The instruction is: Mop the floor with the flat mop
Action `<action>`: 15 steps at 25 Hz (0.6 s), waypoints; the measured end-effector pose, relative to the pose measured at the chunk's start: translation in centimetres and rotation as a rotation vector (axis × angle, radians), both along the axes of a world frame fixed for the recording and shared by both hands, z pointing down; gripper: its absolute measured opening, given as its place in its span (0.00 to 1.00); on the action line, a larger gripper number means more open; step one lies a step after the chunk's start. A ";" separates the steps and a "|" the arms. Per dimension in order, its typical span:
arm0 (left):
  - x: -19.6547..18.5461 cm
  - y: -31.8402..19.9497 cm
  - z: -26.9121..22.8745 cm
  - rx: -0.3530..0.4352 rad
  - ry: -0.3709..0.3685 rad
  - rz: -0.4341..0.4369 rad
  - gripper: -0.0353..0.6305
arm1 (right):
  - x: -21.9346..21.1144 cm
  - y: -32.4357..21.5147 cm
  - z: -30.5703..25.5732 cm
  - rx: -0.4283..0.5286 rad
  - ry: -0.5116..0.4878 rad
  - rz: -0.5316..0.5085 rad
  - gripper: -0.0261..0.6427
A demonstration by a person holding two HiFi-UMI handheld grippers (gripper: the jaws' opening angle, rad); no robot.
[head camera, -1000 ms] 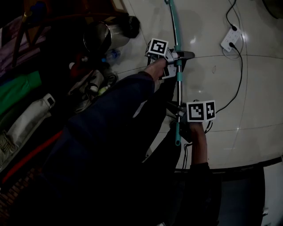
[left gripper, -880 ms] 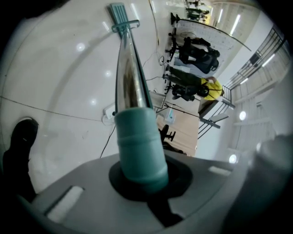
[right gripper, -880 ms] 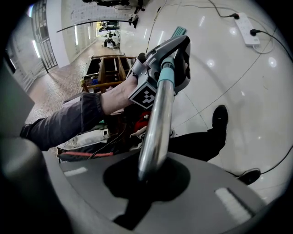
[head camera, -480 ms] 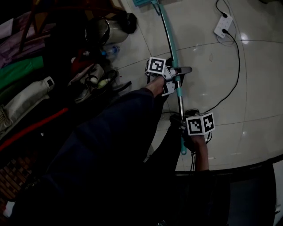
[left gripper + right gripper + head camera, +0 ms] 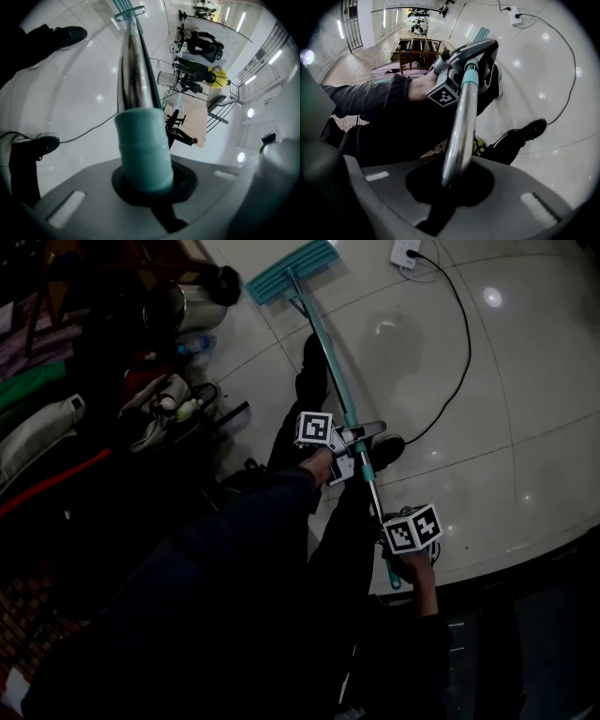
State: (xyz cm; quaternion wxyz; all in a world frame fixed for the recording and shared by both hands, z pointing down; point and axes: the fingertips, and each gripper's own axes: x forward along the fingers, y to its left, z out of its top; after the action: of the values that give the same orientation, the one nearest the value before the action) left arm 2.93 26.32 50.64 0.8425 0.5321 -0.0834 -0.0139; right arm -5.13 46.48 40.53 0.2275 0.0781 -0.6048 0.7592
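Observation:
The flat mop's teal head (image 5: pixel 292 270) lies on the pale tiled floor at the top of the head view. Its handle (image 5: pixel 333 362) slants down and to the right toward me. My left gripper (image 5: pixel 354 441) is shut on the handle about midway, at the teal sleeve (image 5: pixel 143 150), with the metal shaft running out to the mop head (image 5: pixel 129 11). My right gripper (image 5: pixel 386 526) is shut on the handle near its upper end. In the right gripper view the metal shaft (image 5: pixel 461 122) passes between its jaws toward the left gripper (image 5: pixel 469 52).
A power strip (image 5: pixel 405 251) sits at the top with a black cable (image 5: pixel 461 362) curving across the tiles toward my feet. My shoes (image 5: pixel 314 357) (image 5: pixel 386 448) flank the handle. A metal pot (image 5: pixel 183 306), bags and clutter fill the left. A dark ledge (image 5: pixel 534 568) borders the lower right.
The whole mop head has come into the head view at the top. Both grippers, still shut on the handle, sit lower in the view, and the power strip has shifted left.

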 end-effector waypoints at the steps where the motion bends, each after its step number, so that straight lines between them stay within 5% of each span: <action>1: 0.5 1.6 0.2 -0.007 -0.003 0.009 0.05 | 0.5 1.5 0.0 -0.004 0.001 0.003 0.06; 7: 2.4 8.0 0.5 -0.050 0.006 0.080 0.05 | 1.3 6.9 -0.2 -0.030 0.003 0.047 0.07; 15: 2.9 9.1 1.5 -0.078 -0.003 0.158 0.05 | 0.8 7.0 0.2 -0.048 0.010 0.102 0.07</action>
State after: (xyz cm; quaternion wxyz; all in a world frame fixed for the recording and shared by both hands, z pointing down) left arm 5.79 35.47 52.14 0.8609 0.5039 -0.0427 0.0564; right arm -4.35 53.51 40.70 0.1935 0.1069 -0.5804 0.7837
